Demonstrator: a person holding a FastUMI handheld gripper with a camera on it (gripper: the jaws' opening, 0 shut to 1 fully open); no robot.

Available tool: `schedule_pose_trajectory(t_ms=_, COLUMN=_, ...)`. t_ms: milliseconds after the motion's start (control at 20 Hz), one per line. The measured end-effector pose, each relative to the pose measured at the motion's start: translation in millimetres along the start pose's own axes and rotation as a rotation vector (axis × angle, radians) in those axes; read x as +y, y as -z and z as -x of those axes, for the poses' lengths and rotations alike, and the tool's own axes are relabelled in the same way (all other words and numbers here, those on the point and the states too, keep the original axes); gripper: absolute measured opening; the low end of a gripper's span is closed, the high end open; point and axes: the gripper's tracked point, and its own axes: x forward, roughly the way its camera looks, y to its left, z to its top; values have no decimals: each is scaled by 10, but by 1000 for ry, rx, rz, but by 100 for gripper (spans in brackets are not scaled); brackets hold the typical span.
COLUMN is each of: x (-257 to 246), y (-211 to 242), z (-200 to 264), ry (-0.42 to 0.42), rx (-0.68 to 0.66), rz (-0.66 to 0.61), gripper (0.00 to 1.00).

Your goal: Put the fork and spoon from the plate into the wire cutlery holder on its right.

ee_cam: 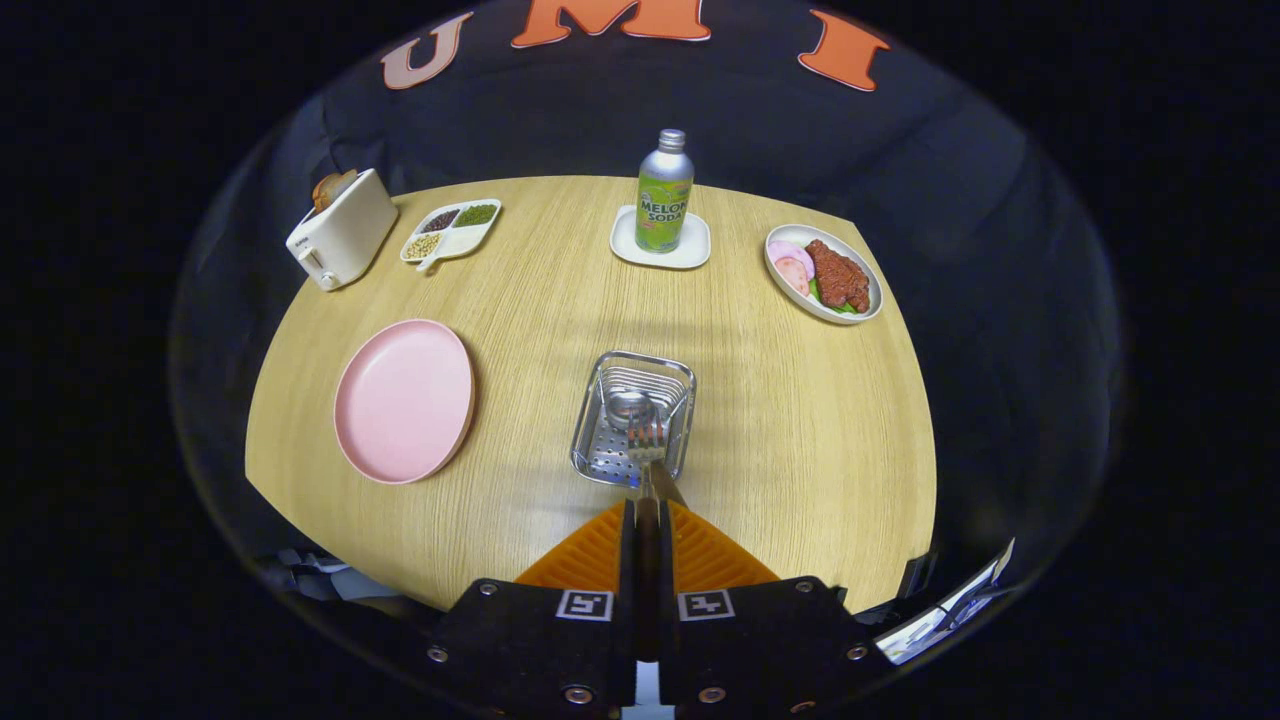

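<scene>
Gripper (pixel 648 505) pinching metal fork (pixel 648 440) handle, tines over silver wire cutlery holder (pixel 632 418), spoon (pixel 628 408) inside, empty round pink plate (pixel 404 400) left, wooden desk (pixel 800 420)

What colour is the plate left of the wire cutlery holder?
Pink, plain; the plate shows best in the gripper view.

Plate (pixel 404 400) pink, plain. Tabletop (pixel 800 420) light wood w/ grain. Wire cutlery holder (pixel 633 430) shiny silver, perforated base. Fork (pixel 648 440) + spoon (pixel 628 408) silver. Toaster (pixel 342 242) cream. Bottle (pixel 664 192) green/silver on white coaster (pixel 660 246).
</scene>
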Motion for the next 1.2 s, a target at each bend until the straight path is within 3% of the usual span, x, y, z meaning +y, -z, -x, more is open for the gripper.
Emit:
schedule_pose_trajectory(t_ms=350, x=13, y=-219, z=53, ry=-23, rx=-55, rz=-30, gripper=11)
schedule_pose_trajectory(t_ms=700, x=-73, y=-920, z=377, ry=-17, rx=-356, rz=-71, gripper=22)
schedule_pose_trajectory(t_ms=800, x=-71, y=-1070, z=526, ry=-19, rx=-437, rz=-51, gripper=31)
schedule_pose_trajectory(t_ms=850, x=-80, y=-1171, z=613, ry=-14, rx=-482, rz=-47, gripper=41)
schedule_pose_trajectory(t_ms=1200, x=-59, y=-1746, z=1307, ry=-52, rx=-830, rz=-72, gripper=81)
